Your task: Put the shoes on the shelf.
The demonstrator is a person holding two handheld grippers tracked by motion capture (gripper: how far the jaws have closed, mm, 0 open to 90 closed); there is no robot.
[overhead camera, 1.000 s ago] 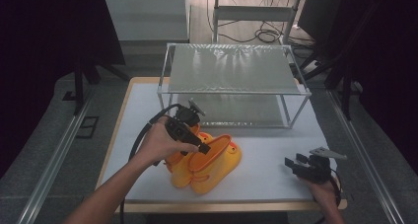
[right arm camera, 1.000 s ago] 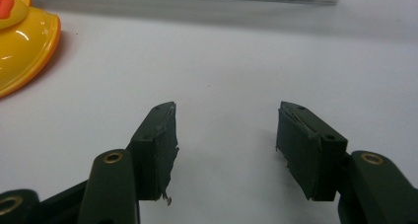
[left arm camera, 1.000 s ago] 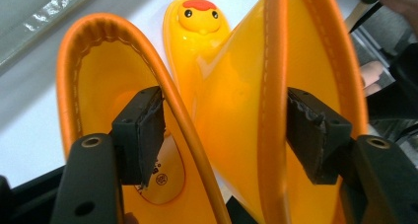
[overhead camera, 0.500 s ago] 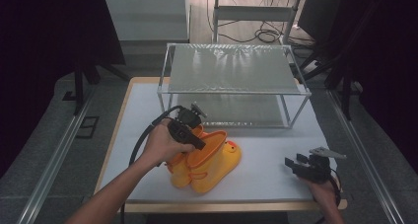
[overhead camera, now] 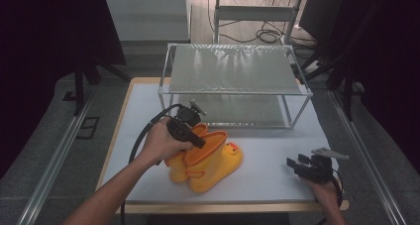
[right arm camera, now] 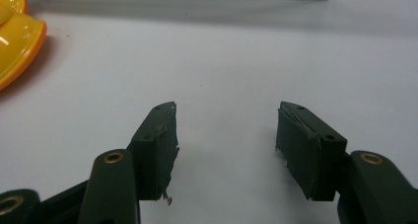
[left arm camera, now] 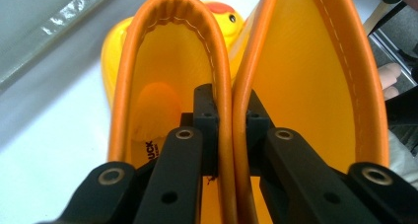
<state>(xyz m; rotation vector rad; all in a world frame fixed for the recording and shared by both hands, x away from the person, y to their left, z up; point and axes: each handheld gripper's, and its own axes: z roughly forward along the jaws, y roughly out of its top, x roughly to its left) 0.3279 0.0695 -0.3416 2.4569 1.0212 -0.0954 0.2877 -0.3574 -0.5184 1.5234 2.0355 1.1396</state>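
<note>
A pair of yellow rubber boots (overhead camera: 213, 165) with orange rims and a duck face on the toe stands at the front middle of the white table (overhead camera: 267, 178). My left gripper (overhead camera: 197, 140) reaches down onto their tops. In the left gripper view the two boots (left arm camera: 167, 61) stand side by side, and my left gripper (left arm camera: 230, 103) is shut on their two adjoining rims, one jaw inside each boot. Its jaws have just been closing, pinching the rims together. My right gripper (overhead camera: 296, 163) rests open near the front right edge; my right gripper (right arm camera: 226, 132) has nothing between its pads.
A two-tier shelf (overhead camera: 233, 69) of white tubing with clear panels stands at the back of the table. A boot's edge (right arm camera: 17, 39) lies far to the left in the right gripper view. Bare tabletop lies between the boots and the right hand.
The left gripper's jaws have closed on the boots' rims, drawing the tops together. The left hand and the right hand have stayed in place.
</note>
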